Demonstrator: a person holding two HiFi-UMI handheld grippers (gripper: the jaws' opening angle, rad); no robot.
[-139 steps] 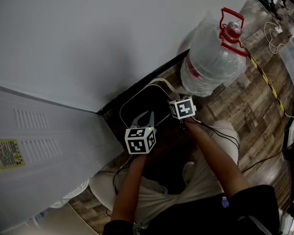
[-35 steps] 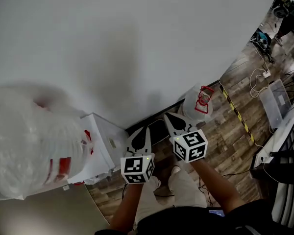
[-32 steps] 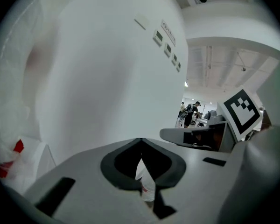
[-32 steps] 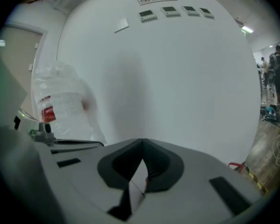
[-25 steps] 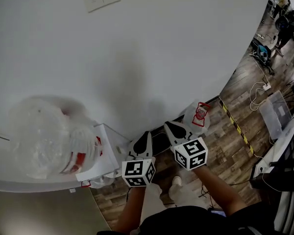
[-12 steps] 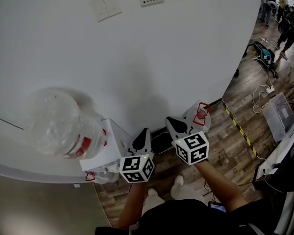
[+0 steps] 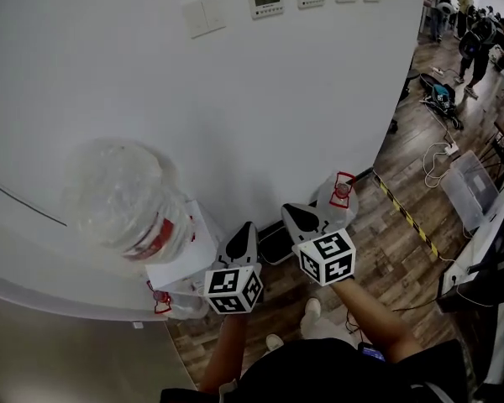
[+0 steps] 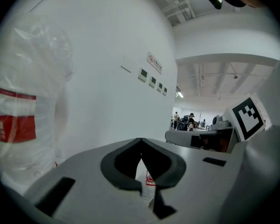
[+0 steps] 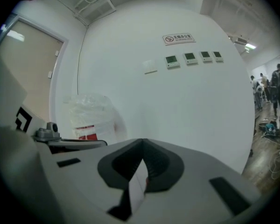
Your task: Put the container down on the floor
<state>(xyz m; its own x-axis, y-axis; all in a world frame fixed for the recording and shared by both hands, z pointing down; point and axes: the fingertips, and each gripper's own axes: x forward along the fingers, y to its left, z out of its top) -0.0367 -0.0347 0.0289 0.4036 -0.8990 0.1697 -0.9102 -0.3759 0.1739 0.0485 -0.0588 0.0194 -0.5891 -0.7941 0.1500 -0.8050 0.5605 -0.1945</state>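
Note:
The container, a big clear water jug with a red cap and handle (image 7: 339, 193), stands on the wood floor against the white wall. Both grippers are held up in front of me, well above it and apart from it. My left gripper (image 7: 244, 230) is shut with nothing in it; in the left gripper view its tips (image 8: 141, 142) meet, and the jug's red handle (image 8: 150, 179) shows far below through the gap. My right gripper (image 7: 296, 214) is shut and empty too, and its tips (image 9: 142, 143) point at the wall.
A second clear jug (image 7: 131, 201) sits upside down on a white dispenser (image 7: 185, 259) at the left. A black pad (image 7: 277, 242) lies by the wall. Yellow-black tape (image 7: 407, 217), cables, a clear box (image 7: 470, 179) and several people (image 7: 466, 23) are to the right.
Both grippers have risen from floor level beside the jug to standing height. The jug stays on the floor and looks smaller and farther away. More of the wall has come into view.

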